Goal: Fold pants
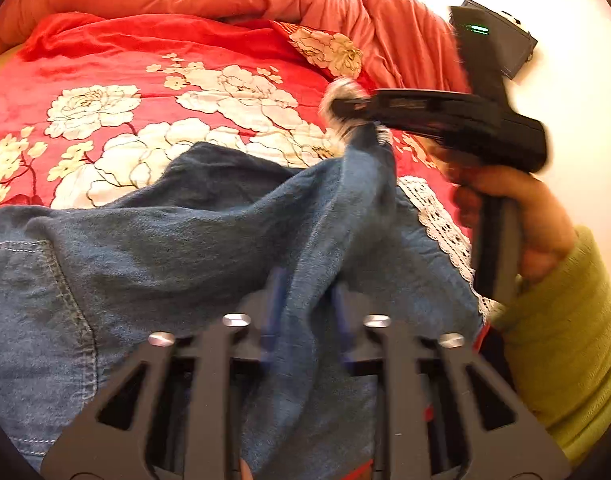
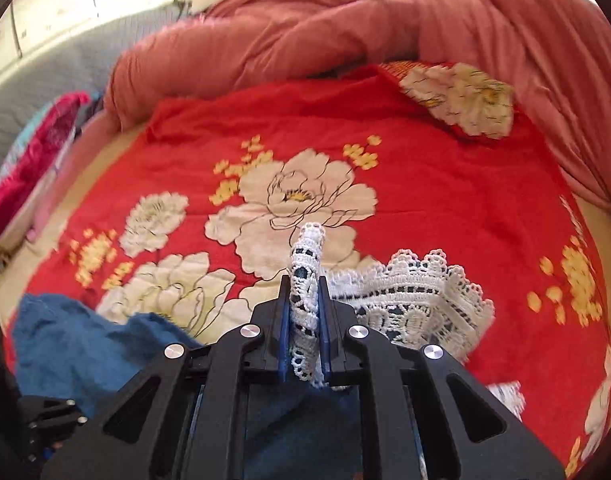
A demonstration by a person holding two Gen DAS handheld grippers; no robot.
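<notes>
Left wrist view first: my left tongs (image 1: pixel 305 300) are clenched on a raised ridge of the blue denim pants (image 1: pixel 145 248), the fabric bunched between the blue pads and running down under the black linkage. The pants lie spread over the red floral bedspread (image 1: pixel 105 80), a stitched pocket seam showing at the left edge. To the right, a hand (image 1: pixel 517 220) in a yellow-green sleeve (image 1: pixel 565 320) holds my other tool — the right tongs (image 1: pixel 365 128) — which pinch the far end of the same cloth and lift it off the bed, so the denim rises in a taut fold toward them. That area is blurred. A strip of white lace trim (image 1: pixel 437 220) edges the pants below the raised end.

From the right wrist view, the right tongs (image 2: pixel 303 320) are clenched on the lace trim (image 2: pixel 305 280), which stands up between the pads, with more lace (image 2: pixel 417 300) fanned out just beside them on the right. Blue denim (image 2: pixel 65 336) sits low at the left. A salmon-pink quilt (image 2: pixel 305 40) is heaped along the far side of the bedspread (image 2: pixel 445 200).
</notes>
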